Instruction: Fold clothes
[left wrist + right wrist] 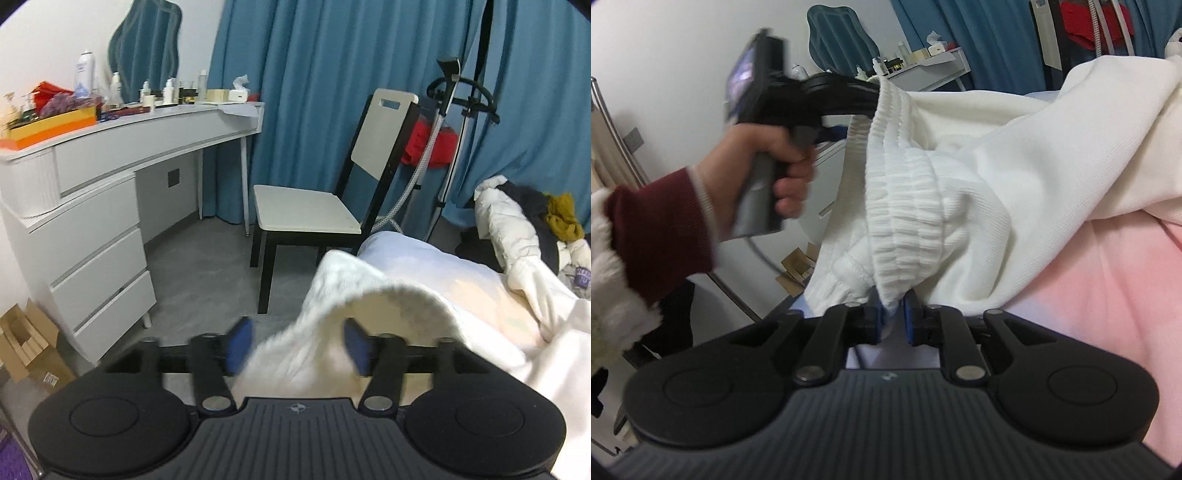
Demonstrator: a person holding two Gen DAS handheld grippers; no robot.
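The white garment (1015, 155) spills from the pink bed (1108, 295) at right toward frame centre, lifted by its waistband so it can hang straight for folding. My right gripper (891, 319) is nearly closed, pinching the elastic waistband (905, 229). My left gripper (295, 345) stands wide apart, cloth draped between but unclamped.

No text can be read with confidence. A purple printed patch (583, 279) on clothing at the right edge of the left wrist view may carry letters, but it is too blurred.
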